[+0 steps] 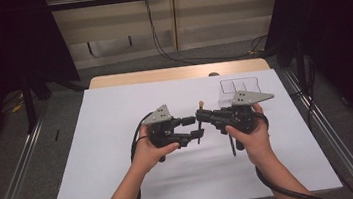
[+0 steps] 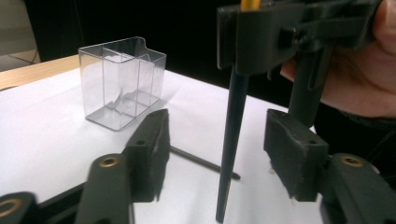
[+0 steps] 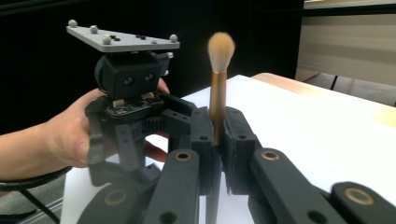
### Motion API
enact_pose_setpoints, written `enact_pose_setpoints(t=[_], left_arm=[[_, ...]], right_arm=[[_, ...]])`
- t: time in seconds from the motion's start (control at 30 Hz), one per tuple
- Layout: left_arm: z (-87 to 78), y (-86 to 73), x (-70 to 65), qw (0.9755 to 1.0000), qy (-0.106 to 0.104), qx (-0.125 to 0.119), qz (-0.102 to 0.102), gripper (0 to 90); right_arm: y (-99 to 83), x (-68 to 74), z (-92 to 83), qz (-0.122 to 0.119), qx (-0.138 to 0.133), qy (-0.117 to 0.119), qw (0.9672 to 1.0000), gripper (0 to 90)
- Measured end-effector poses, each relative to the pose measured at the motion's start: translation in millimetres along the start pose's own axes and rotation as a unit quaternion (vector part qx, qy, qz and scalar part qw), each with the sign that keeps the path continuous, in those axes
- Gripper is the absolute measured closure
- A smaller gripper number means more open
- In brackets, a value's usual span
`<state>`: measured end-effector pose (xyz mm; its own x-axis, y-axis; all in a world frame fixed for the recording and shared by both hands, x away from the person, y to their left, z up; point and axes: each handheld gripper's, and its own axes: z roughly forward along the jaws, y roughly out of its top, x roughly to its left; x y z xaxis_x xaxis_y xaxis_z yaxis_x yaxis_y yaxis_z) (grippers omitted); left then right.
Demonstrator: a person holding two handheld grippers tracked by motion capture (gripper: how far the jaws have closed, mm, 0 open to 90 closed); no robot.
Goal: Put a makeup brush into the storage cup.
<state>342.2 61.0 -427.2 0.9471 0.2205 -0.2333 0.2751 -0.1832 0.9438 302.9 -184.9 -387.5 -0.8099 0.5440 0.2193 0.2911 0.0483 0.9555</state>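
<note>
A makeup brush (image 3: pixel 216 93) with a pale tuft, gold ferrule and dark handle (image 2: pixel 232 135) stands upright above the white table. My right gripper (image 3: pixel 217 126) is shut on its ferrule; from above this gripper (image 1: pixel 200 117) points left at mid-table. My left gripper (image 1: pixel 193 129) faces it from the left. In the left gripper view the left gripper (image 2: pixel 218 123) stands open, its jaws on either side of the lower handle with a gap on both sides. A thin dark stick (image 2: pixel 201 162) lies on the table below.
A clear plastic box (image 1: pixel 231 88) with dividers stands behind the right gripper; in the left gripper view the box (image 2: pixel 122 81) is at upper left. The white sheet (image 1: pixel 121 161) covers the table, with metal rails (image 1: pixel 17 178) along both sides.
</note>
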Motion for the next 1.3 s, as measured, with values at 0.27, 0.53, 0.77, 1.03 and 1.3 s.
enact_pose_setpoints(t=[0.27,0.53,0.77,1.03,1.3], left_arm=[[-4.5,-1.7,3.0,0.9998,0.016,0.005,0.013,19.1],[-12.3,-2.1,6.0,0.9998,0.015,-0.011,-0.012,7.9],[-20.4,-5.7,10.5,0.9995,0.03,0.003,-0.01,1.9],[-29.5,-7.8,10.2,0.999,0.042,0.01,-0.006,0.4],[-44.4,-11.8,11.2,0.9986,0.051,0.007,-0.007,0.4]], right_arm=[[2.8,-3.0,-4.1,-0.002,0.003,-0.006,1.0,84.9],[1.2,-4.5,-5.6,-0.001,0.006,-0.007,1.0,84.9],[2.1,-4.8,-5.5,-0.001,0.006,-0.007,1.0,84.8],[2.3,-7.2,-7.3,-0.003,0.007,-0.007,0.9999,84.8],[4.7,-9.9,-10.1,-0.003,0.009,-0.01,0.9999,84.8]])
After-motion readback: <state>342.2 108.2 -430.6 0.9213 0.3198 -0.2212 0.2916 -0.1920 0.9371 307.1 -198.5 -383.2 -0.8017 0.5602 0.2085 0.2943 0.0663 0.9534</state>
